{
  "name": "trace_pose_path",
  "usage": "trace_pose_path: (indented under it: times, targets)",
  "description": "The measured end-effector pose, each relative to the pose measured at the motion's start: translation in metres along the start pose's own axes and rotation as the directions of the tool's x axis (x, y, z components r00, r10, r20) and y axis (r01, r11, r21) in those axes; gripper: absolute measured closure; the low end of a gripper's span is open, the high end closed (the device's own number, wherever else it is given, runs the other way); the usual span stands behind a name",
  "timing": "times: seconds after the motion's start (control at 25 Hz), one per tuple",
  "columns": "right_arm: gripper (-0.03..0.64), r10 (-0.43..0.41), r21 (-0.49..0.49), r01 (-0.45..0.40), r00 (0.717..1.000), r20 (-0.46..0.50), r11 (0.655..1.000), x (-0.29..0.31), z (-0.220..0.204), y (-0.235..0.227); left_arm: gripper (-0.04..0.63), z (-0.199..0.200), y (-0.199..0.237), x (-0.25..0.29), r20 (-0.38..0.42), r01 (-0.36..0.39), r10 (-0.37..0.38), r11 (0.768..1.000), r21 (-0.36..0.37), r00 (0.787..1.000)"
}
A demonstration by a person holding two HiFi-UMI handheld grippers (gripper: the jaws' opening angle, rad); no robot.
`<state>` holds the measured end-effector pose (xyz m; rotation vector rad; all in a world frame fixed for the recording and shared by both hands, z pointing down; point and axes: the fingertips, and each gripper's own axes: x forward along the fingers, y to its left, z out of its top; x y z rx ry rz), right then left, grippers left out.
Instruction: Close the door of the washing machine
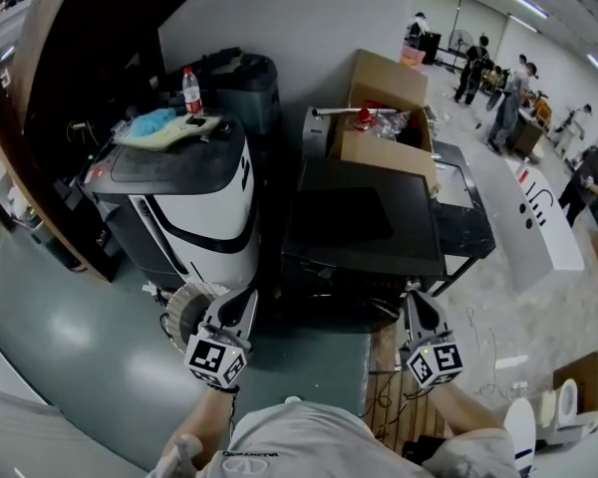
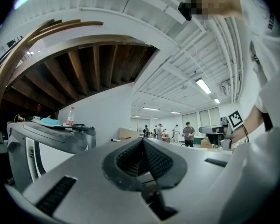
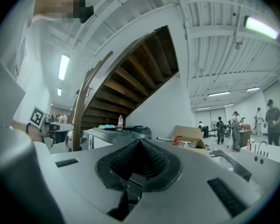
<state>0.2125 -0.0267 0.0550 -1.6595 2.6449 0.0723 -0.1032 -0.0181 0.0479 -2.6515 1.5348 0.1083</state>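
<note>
**Grippers closed and empty before the washing machine [image 1: 194,207]**

The left gripper [image 1: 242,299] and right gripper [image 1: 420,299] are held level, jaws pressed together on nothing. Just past the left gripper's tip sits the round door [image 1: 182,312] at the machine's lower front; whether it is latched cannot be told. A bottle [image 1: 191,90] stands on the machine's lid. To its right, a black unit [image 1: 364,217] carries a cardboard box [image 1: 389,118]

- Left gripper [image 1: 242,299]: jaws pressed together on nothing, held roughly level, just in front of the washing machine [image 1: 194,217], at its lower front.
- Right gripper [image 1: 420,302]: jaws likewise together, empty, level, well right of the washing machine.
- Carried on bare forearms [image 1: 466,406], reaching forward side by side.
</note>
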Motion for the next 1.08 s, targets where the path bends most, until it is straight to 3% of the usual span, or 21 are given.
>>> trace_pose_path:
  times: [1.08]
  targets:
    - [0.607,0.004,-0.004,-0.004,1.000,-0.007,1.000,0.0071,-0.0022,-0.0010,0.592,0.0013,-0.0037,0.0093,-0.001,0.021,-0.021,1.000,0.009,1.000]
